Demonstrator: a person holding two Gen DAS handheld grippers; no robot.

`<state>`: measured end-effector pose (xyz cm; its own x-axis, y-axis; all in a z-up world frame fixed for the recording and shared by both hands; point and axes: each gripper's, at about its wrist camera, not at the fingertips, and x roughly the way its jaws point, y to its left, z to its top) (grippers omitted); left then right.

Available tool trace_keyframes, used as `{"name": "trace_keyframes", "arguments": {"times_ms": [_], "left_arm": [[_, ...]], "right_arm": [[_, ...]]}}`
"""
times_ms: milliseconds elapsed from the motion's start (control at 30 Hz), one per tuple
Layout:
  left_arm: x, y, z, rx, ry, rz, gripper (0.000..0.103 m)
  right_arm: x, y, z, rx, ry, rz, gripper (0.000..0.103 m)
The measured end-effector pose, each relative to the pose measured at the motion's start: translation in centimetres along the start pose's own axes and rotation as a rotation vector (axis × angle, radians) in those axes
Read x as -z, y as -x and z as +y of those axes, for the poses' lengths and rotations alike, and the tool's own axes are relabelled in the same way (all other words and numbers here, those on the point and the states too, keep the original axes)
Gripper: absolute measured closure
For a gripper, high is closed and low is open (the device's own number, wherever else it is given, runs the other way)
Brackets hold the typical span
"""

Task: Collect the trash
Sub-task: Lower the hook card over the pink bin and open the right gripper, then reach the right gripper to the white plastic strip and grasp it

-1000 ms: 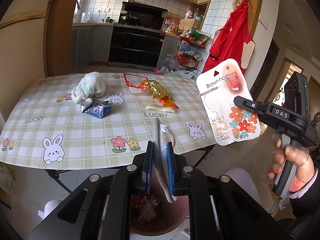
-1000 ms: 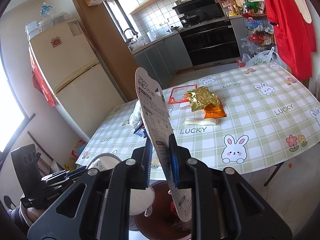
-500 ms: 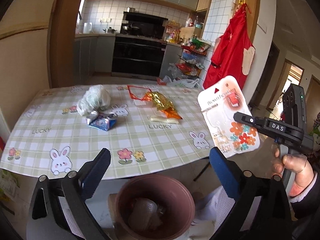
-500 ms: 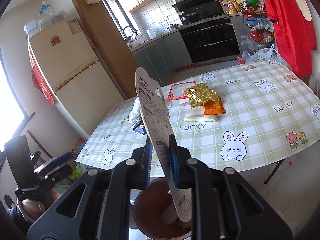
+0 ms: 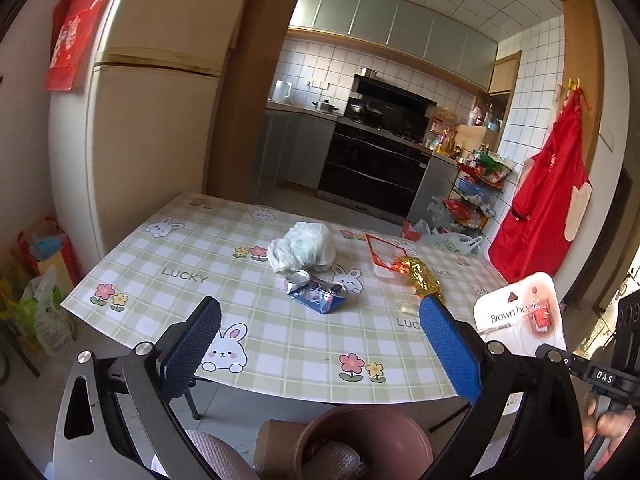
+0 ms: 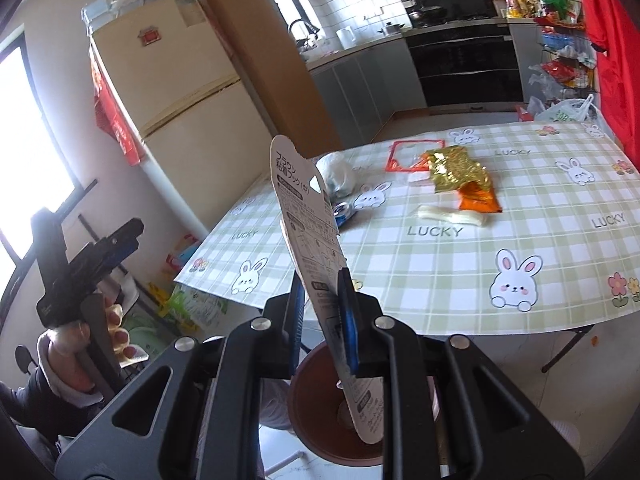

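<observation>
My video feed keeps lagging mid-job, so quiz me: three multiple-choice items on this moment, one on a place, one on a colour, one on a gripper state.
1. Where is the crushed blue drink can?
A. on the checked bunny tablecloth, in front of the crumpled white plastic bag
B. in the bin
C. on the floor

2. What colour is the round plastic trash bin below the table edge?
A. green
B. brownish red
C. white

3. How is the right gripper?
A. open and empty
B. shut on the can
C. shut on the white hook packaging card

Answers:
1 A, the left wrist view shows the can on the cloth, near the bag.
2 B, its rim shows that colour in both views.
3 C, the card stands pinched between the blue pads; the left gripper is open.
</observation>
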<state>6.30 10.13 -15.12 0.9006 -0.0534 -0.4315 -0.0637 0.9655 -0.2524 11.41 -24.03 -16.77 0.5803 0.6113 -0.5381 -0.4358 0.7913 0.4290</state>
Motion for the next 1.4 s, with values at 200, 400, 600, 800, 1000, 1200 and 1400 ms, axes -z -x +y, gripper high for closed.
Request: {"name": "trace_keyframes", "arguments": {"times_ms": [200,400,600,800,1000,1200,1400], "left_arm": [[-0.2,0.7,1.4,-0.03,0.018,-0.014,0.006],[0.1,0.8,1.7,-0.026,0.02,-0.011,0.006],[0.3,0.8,1.4,-0.024,0.015,-0.009,0.006],[0.5,0.5,1.6,-0.041,0.018,0.001,0.006],[0.7,0.3,1.5,-0.05,0.012,0.008,0.006],[1.3,-0.8,1.6,-0.049,-0.008,0.038,0.006],[2.5,-3.0,2.1,-0.069,-0.016,0.093,0.006]], "right_arm": [[0.6,-0.9,1.5,-0.038,0.033,0.05,0.083],[1.1,-1.6,2.5,-0.051,0.056,0.079,0.08],[0.9,-1.2,2.2,-0.017,0.044,0.059,0.056],[0.7,-0.7,1.3,0.075,0.015,0.021,0.008],[0.5,-0.2,-0.5,0.162,-0.035,-0.009,0.006],[0.8,-0.1,-2.5,0.243,-0.056,-0.016,0.006],[0.5,-0.9,-5.0,0.35,-0.068,-0.007,0.006]]}}
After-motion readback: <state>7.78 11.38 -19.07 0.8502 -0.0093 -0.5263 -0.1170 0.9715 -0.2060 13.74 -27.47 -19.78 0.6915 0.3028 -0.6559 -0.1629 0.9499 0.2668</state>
